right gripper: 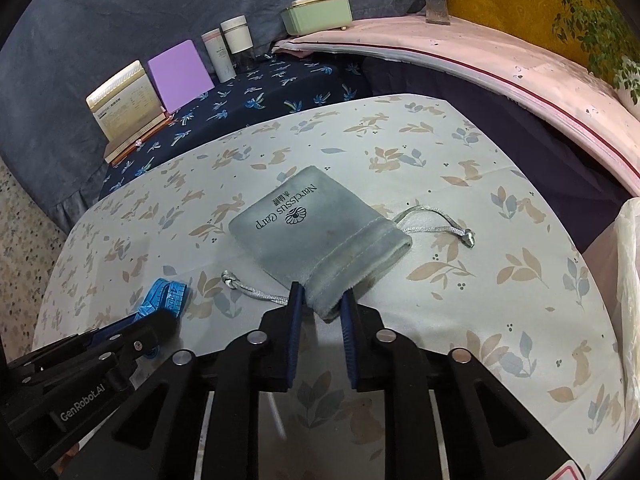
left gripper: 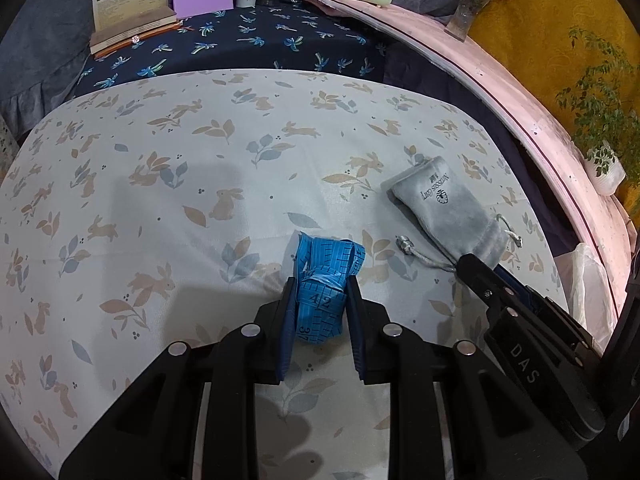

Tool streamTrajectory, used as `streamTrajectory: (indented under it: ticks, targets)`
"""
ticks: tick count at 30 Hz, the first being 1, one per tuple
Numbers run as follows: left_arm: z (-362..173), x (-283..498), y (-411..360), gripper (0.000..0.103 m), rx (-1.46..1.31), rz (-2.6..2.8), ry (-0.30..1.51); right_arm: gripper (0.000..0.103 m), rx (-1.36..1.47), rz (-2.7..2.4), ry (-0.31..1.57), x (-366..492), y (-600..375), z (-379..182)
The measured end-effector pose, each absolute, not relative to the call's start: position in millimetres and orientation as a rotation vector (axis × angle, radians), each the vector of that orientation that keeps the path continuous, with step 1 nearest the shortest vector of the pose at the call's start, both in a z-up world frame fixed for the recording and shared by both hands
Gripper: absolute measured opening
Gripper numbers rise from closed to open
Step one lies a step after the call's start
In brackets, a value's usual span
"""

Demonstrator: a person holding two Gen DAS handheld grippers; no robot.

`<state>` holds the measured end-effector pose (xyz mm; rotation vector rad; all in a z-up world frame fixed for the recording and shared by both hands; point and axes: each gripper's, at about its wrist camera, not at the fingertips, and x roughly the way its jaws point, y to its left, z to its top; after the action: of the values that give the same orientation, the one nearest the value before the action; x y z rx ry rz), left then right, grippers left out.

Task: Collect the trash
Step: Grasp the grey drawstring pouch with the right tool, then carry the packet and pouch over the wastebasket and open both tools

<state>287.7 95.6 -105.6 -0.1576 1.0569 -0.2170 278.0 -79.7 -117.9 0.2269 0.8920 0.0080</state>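
Observation:
A crumpled blue measuring tape [left gripper: 325, 280] lies bunched on the rabbit-print cloth, and my left gripper [left gripper: 322, 286] is shut on it, a pad on each side. To its right lies a grey velvet drawstring pouch [left gripper: 448, 208] with printed lettering. In the right wrist view my right gripper [right gripper: 323, 292] is shut on the open mouth end of the pouch [right gripper: 308, 232], its blue pads pinching the fabric. The pouch's grey cords [right gripper: 256, 290] trail out to both sides. The tape [right gripper: 166, 294] shows at the left, beside the left gripper's fingers [right gripper: 132, 336].
The table cloth [left gripper: 160, 200] ends at a dark palm-print cloth [left gripper: 260, 40] behind. On it stand books [right gripper: 124, 108], a purple card [right gripper: 180, 76], two bottles [right gripper: 228, 48] and a green box [right gripper: 316, 14]. A pink ledge [right gripper: 520, 80], plants and a white plastic bag [right gripper: 630, 280] lie to the right.

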Motion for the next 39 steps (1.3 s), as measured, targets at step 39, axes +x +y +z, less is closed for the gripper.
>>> streamTrajectory:
  ticks: [39]
  targets:
    - [17, 177, -65, 0.022, 0.015, -0.447, 0.878, 0.010, 0.327, -0.171, 0.603, 134, -231, 11]
